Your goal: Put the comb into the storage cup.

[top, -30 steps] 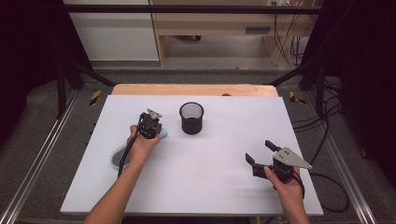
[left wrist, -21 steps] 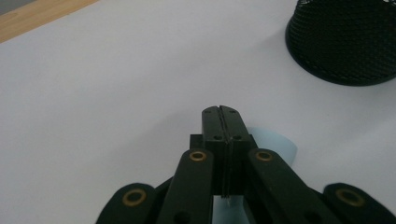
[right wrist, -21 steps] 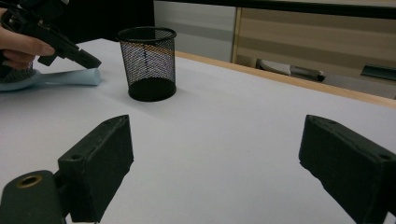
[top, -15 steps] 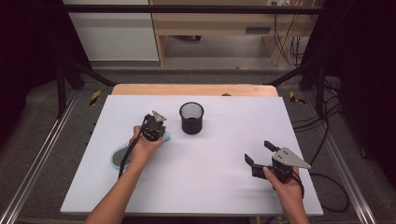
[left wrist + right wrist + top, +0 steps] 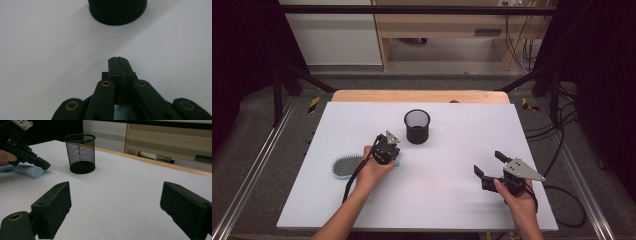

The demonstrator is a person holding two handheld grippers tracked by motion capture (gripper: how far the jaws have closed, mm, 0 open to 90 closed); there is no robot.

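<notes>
A light-blue hairbrush (image 5: 343,166) lies flat on the white table (image 5: 447,200), left of centre, its handle (image 5: 32,171) pointing right. My left gripper (image 5: 391,152) hovers over the handle's end, tilted down toward the black mesh cup (image 5: 417,126). In the left gripper view its jaws (image 5: 118,60) are pressed together with nothing between them, and the cup (image 5: 117,11) stands just ahead. The right gripper view shows that gripper's tip (image 5: 43,165) close above the handle; I cannot tell if they touch. My right gripper (image 5: 488,163) rests at the front right, open and empty (image 5: 116,192).
The mesh cup (image 5: 80,153) stands upright near the table's middle back. A wooden strip (image 5: 417,96) runs along the far edge. Cables (image 5: 562,150) hang off the right side, and metal rails (image 5: 252,170) flank the table.
My left hand and gripper have come toward the front edge and a little to the right, away from the cup. The right gripper has stayed put.
</notes>
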